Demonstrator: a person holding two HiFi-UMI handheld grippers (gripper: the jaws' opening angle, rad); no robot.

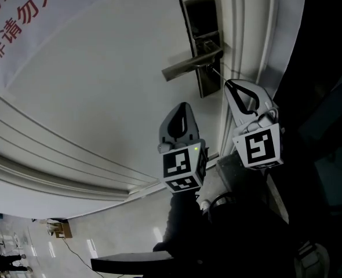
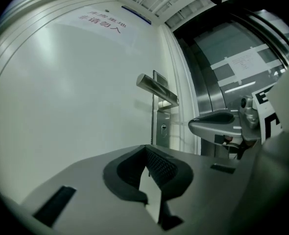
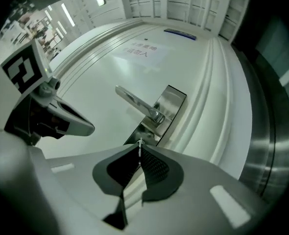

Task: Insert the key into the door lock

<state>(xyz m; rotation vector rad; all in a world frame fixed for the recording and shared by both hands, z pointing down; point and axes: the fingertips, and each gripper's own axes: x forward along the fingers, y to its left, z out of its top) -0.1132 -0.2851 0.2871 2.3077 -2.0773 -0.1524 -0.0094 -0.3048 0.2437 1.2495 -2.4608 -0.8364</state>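
Now the right gripper (image 1: 228,84) has its fingers closed on the key (image 3: 140,144), a thin blade seen edge-on that points at the lower part of the door lock (image 1: 201,39), just under the lever handle (image 1: 191,64); whether its tip has entered the keyhole (image 2: 163,128) cannot be told. Just to the left and a little nearer, the left gripper (image 1: 183,105) hangs in front of the white door (image 1: 101,86), its fingers pressed together at the tips with nothing between them.
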